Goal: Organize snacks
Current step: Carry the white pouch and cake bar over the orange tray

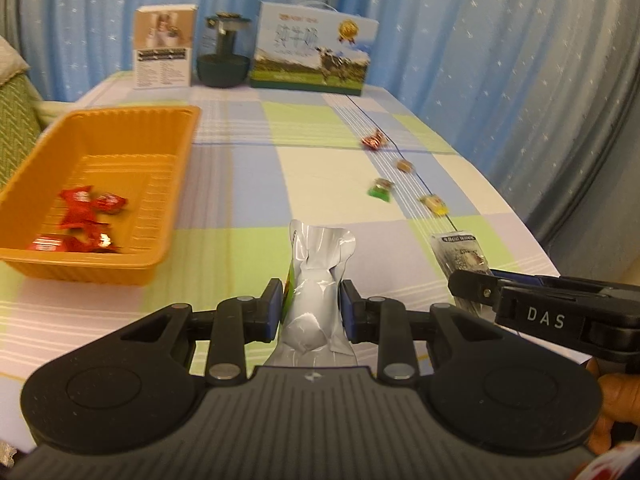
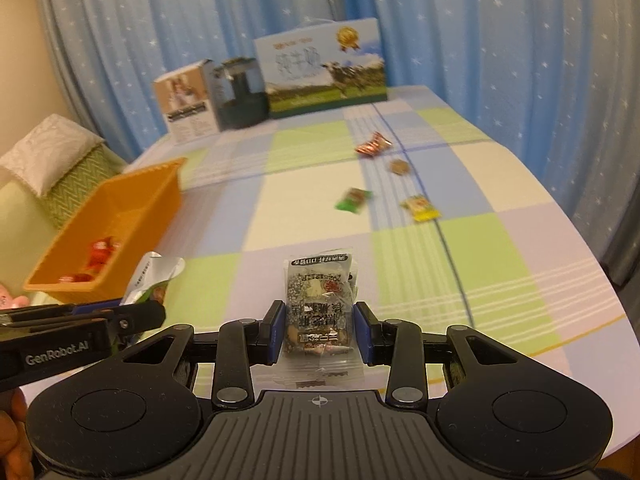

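My left gripper [image 1: 311,307] is shut on a silver snack packet [image 1: 316,280], which stands up between the blue pads above the checked tablecloth. My right gripper [image 2: 320,330] is shut on a clear packet of mixed snacks [image 2: 318,308] with black print. Each gripper shows in the other's view: the right one [image 1: 464,280] at the lower right, the left one [image 2: 156,312] at the lower left. An orange tray [image 1: 176,144] with several red candies [image 1: 86,216] lies to the left. Loose on the cloth are a red candy [image 1: 374,140], a brown one [image 1: 405,166], a green one [image 1: 380,190] and a yellow one [image 1: 434,204].
At the table's far end stand a white box [image 1: 164,46], a dark glass jar [image 1: 224,52] and a milk carton box with a cow picture [image 1: 314,54]. Blue star curtains hang behind. A green cushioned seat [image 2: 76,176] is left of the table. The table edge [image 2: 600,280] curves on the right.
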